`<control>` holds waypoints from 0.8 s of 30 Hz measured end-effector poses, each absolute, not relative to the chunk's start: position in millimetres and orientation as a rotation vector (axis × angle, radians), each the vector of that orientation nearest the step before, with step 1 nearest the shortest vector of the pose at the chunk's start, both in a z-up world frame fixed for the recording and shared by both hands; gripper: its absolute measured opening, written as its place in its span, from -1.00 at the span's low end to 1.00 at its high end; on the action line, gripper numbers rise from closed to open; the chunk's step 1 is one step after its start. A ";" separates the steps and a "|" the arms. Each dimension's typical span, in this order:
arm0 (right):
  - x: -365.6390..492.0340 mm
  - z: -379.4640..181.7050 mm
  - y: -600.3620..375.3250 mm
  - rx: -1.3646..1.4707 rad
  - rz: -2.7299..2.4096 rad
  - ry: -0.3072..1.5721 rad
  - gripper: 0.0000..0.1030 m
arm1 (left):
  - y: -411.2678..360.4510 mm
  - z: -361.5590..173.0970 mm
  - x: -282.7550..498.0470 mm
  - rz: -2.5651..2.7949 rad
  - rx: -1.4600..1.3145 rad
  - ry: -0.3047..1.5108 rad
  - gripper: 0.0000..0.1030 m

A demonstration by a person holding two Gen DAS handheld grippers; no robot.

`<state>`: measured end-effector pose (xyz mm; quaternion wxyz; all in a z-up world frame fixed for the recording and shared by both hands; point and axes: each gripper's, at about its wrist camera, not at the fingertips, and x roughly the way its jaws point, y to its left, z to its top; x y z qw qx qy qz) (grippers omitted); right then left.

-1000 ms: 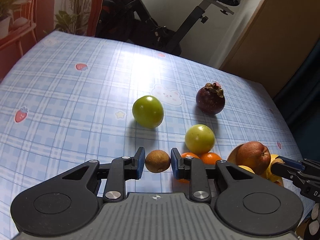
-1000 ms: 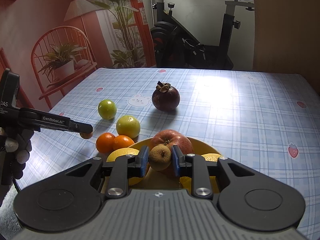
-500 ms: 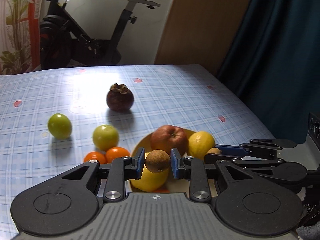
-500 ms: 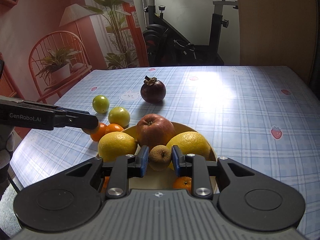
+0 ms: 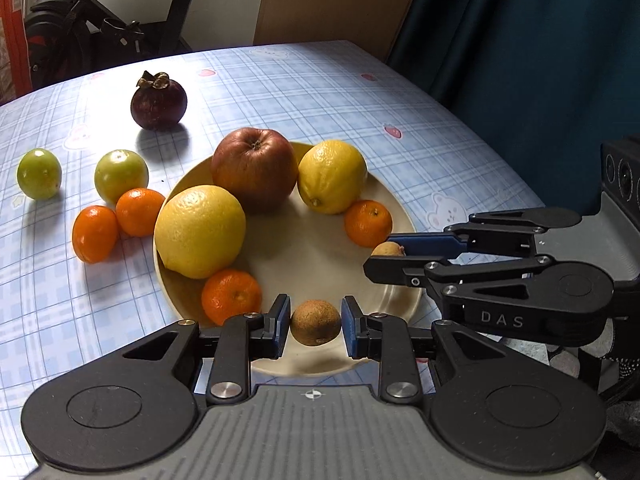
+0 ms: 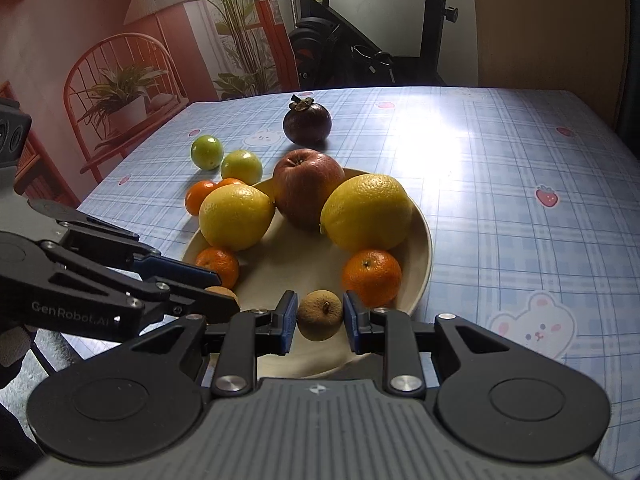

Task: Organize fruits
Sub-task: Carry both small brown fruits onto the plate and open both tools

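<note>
Left wrist view: the left claw [image 5: 315,326] grips a small round brown fruit [image 5: 315,322] over the near rim of the shallow beige plate [image 5: 312,248], which sits on the blue checked worktop [image 5: 400,100].

Right wrist view: the right claw [image 6: 319,320] grips a second brown wrinkled fruit [image 6: 319,314], also above the plate's [image 6: 420,240] near rim.

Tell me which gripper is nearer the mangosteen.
Hard to call. The left gripper and right gripper both sit at the plate's near edge, far from the mangosteen.
</note>
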<state>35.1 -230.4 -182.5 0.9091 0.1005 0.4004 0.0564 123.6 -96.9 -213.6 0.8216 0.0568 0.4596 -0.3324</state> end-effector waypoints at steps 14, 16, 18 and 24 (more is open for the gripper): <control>35.0 -191.9 -240.7 0.206 0.065 0.821 -0.47 | -97.1 -218.9 120.5 -0.656 0.187 0.972 -0.43; 35.2 -191.8 -240.1 0.199 0.064 0.822 -0.47 | -97.3 -218.9 119.9 -0.654 0.187 0.971 -0.43; 35.8 -191.3 -238.9 0.196 0.064 0.827 -0.47 | -97.3 -218.0 118.2 -0.653 0.194 0.967 -0.42; 36.8 -188.8 -239.0 0.199 0.056 0.828 -0.43 | -93.2 -212.6 114.3 -0.639 0.191 0.950 -0.42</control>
